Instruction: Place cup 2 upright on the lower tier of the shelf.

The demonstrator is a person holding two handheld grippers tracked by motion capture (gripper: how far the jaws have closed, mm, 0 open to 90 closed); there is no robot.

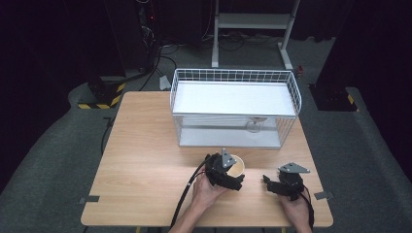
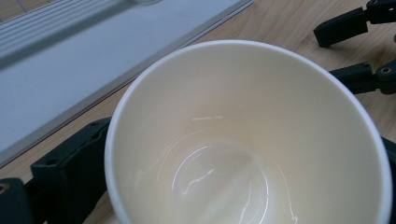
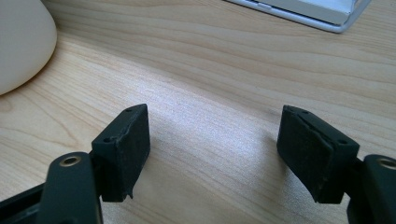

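A paper cup (image 1: 236, 165) stands on the wooden bench (image 1: 145, 160) near its front edge, just in front of a white wire rack (image 1: 233, 104) with a flat white top and a white base plate. The left gripper (image 1: 224, 175) has the cup between its jaws: in the left gripper view the cup (image 2: 243, 135) shows its pale, shiny inside and round white rim, with one black jaw pressed against its wall at the lower left and the other just showing at the right edge, so the grip is closed on the cup. The left hand (image 1: 206, 191) wraps the gripper body, and a black cable trails from it toward the front edge of the bench. The right gripper (image 1: 282, 184) rests low over the bench to the right of the cup, apart from it, held by the right hand (image 1: 296, 211). In the right gripper view its jaws stand wide apart with only bare wood (image 3: 210, 93) between them; the cup's rounded side (image 3: 21, 42) sits at the upper left and a corner of the rack's base plate (image 3: 308, 11) at the top. Something small and rounded lies on the rack's lower level (image 1: 255, 127); what it is cannot be told.
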